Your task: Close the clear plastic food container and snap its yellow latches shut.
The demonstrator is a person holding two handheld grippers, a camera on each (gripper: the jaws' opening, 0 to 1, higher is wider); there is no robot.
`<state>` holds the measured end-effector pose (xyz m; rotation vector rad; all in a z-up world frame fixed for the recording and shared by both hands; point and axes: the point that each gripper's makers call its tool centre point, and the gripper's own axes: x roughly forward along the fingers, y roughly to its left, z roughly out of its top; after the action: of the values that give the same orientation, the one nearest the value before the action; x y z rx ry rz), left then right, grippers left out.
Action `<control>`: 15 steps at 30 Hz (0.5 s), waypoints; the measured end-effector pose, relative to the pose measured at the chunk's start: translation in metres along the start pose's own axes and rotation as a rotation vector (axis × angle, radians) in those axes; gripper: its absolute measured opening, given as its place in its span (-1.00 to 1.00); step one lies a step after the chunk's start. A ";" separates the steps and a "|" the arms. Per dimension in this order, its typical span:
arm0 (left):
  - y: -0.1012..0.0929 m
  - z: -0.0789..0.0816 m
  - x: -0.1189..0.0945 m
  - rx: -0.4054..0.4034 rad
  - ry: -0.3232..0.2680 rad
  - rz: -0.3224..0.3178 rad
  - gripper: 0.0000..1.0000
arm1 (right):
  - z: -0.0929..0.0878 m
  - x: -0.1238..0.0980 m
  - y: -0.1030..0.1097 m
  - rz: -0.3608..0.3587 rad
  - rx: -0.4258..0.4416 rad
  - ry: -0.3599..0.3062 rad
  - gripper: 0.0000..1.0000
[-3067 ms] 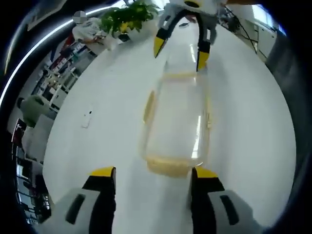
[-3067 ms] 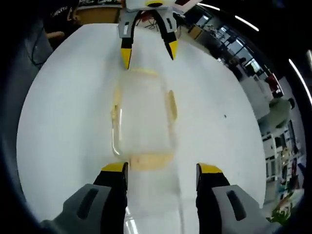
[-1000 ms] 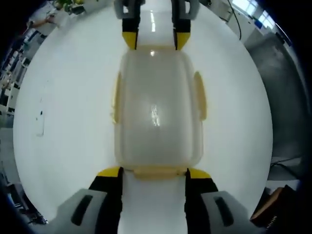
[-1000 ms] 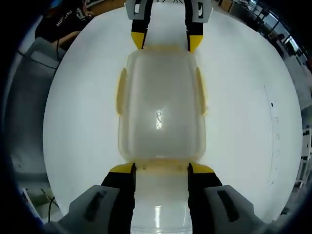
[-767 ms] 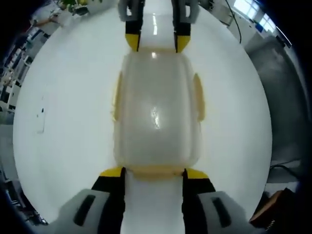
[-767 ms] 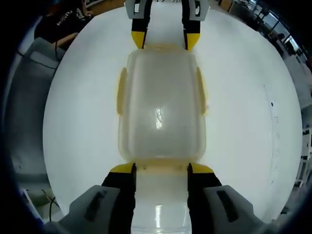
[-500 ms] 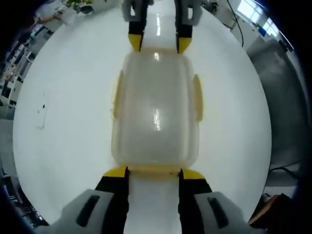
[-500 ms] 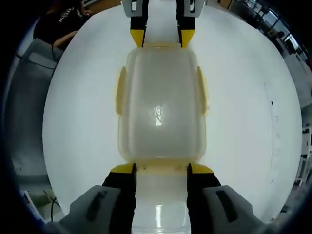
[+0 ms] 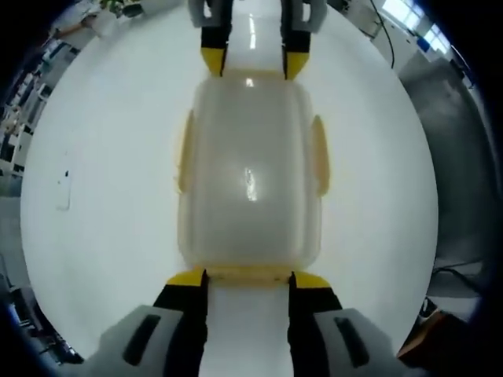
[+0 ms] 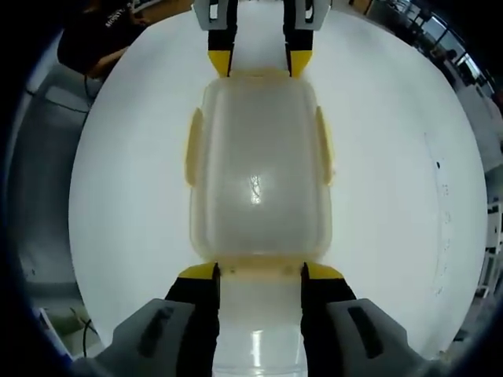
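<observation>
The clear plastic container (image 9: 250, 169) lies on the white table (image 9: 102, 133) with its lid on. Yellow side latches (image 9: 317, 155) lie flat against its long sides. My left gripper (image 9: 248, 280) is at the near end, open. Its yellow fingertips (image 9: 187, 278) flank the yellow end latch (image 9: 248, 274) and touch its corners. The right gripper (image 9: 253, 61) stands open at the far end. In the right gripper view the same container (image 10: 255, 165) lies between my right gripper (image 10: 260, 272), open around the near end latch (image 10: 260, 267), and the left gripper (image 10: 258, 61).
A small flat object (image 9: 61, 188) lies on the table far left of the container. Grey floor (image 9: 448, 157) lies beyond the table's edge. In the right gripper view a person in a dark top (image 10: 110, 27) is past the table's far left edge.
Over three seconds both grippers closed in on the container's ends and their jaws narrowed. In the last second the left jaws narrowed a little more around the end latch; the container stayed put.
</observation>
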<state>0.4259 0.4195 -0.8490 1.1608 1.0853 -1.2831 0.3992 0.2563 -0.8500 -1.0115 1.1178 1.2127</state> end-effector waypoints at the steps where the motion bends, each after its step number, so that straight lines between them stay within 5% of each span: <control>1: 0.000 0.000 0.000 0.005 0.005 -0.002 -0.32 | 0.000 0.000 0.000 0.001 0.000 0.001 -0.26; 9: 0.033 -0.012 0.008 0.010 0.013 -0.014 -0.32 | 0.001 0.000 0.001 0.002 0.006 -0.008 -0.26; 15: 0.038 -0.014 0.011 0.000 0.028 -0.008 -0.32 | 0.002 0.000 0.001 0.004 0.004 -0.017 -0.26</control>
<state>0.4648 0.4303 -0.8610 1.1793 1.1113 -1.2762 0.3981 0.2581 -0.8497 -0.9946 1.1091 1.2198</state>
